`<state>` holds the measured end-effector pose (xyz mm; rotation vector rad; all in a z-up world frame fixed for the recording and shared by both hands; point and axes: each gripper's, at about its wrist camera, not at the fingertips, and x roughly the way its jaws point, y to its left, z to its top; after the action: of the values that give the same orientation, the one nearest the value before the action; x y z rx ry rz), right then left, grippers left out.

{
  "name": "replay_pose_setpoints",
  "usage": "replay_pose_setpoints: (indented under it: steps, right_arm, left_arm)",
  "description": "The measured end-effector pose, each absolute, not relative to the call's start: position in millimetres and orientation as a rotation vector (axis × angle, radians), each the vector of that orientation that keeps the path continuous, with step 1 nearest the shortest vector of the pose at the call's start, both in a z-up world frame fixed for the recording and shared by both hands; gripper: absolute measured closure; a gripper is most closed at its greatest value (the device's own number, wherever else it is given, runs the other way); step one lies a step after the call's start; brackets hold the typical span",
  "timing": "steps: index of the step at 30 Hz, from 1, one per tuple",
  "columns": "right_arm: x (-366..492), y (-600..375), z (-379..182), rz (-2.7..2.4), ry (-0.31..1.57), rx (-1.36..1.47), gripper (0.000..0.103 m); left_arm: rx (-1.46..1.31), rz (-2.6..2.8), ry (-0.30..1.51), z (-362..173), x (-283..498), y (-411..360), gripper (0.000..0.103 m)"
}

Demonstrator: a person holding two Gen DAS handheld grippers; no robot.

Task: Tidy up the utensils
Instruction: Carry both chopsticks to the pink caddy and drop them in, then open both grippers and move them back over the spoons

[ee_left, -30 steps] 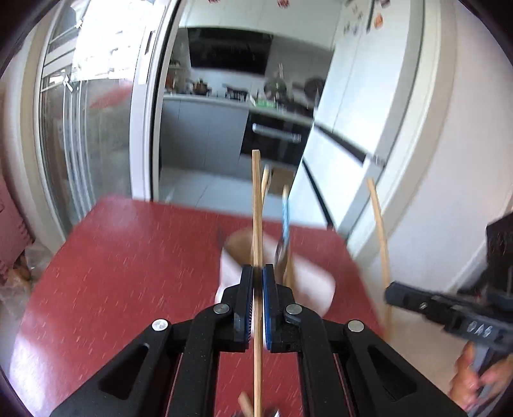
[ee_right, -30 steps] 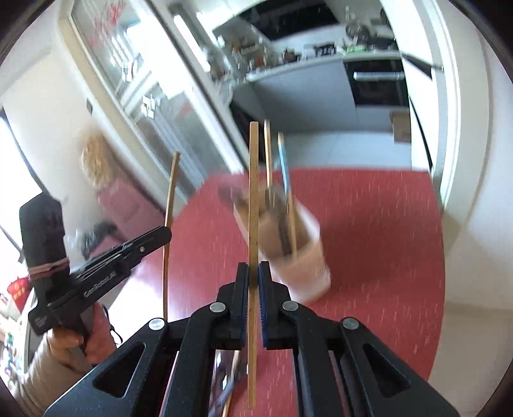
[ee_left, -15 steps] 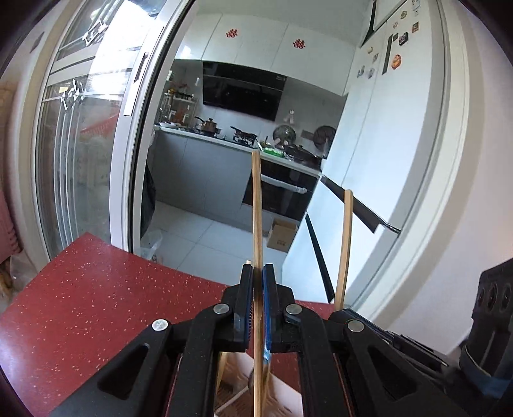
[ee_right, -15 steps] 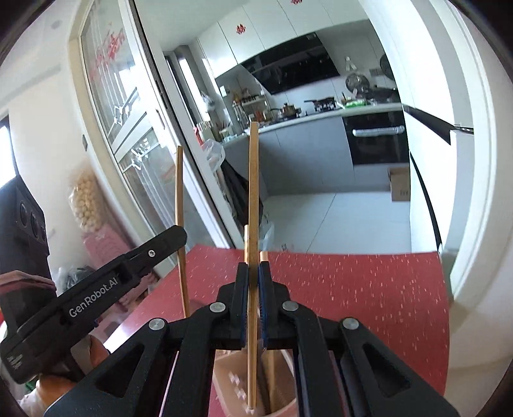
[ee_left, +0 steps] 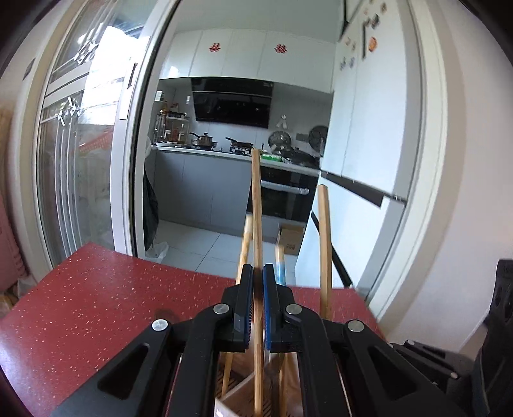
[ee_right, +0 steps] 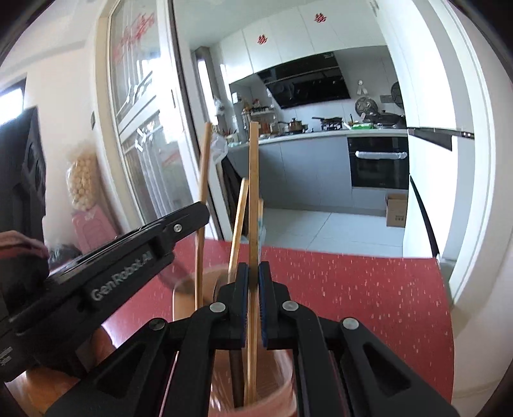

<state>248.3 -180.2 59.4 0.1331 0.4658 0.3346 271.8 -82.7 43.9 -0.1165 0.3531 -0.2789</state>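
Chopstick [ee_right: 253,205] over red speckled table [ee_right: 368,288]; kitchen beyond

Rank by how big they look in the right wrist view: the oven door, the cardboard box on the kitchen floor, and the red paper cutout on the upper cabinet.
1. Oven door, clearly largest.
2. Cardboard box.
3. Red paper cutout, smallest.
All three stand far back in the kitchen, so nearness hardly skews the order.
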Motion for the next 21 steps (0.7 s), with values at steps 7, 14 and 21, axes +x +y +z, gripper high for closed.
replay_pose_setpoints:
  steps: [7, 14, 21]
  right_arm:
    - [232.6, -186.1, 50.5, 0.317, 0.535, 0.114, 0.096]
    - [230.7, -192.4, 45.4, 0.305, 0.595, 0.119, 0.096]
    - [223.6, -189.3, 47.4, 0.295, 0.594, 0.038, 0.096]
  left_arm:
    - [-0.072, -0.296, 0.37, 34.1, 252.1, -85.0, 0.068]
    - [-0.045, -0.278, 0.432, 16.1, 241.3, -83.5, 0.068]
    - [-0.03, -0.287, 0.494, 2.2, 231.8, -87.4, 0.068]
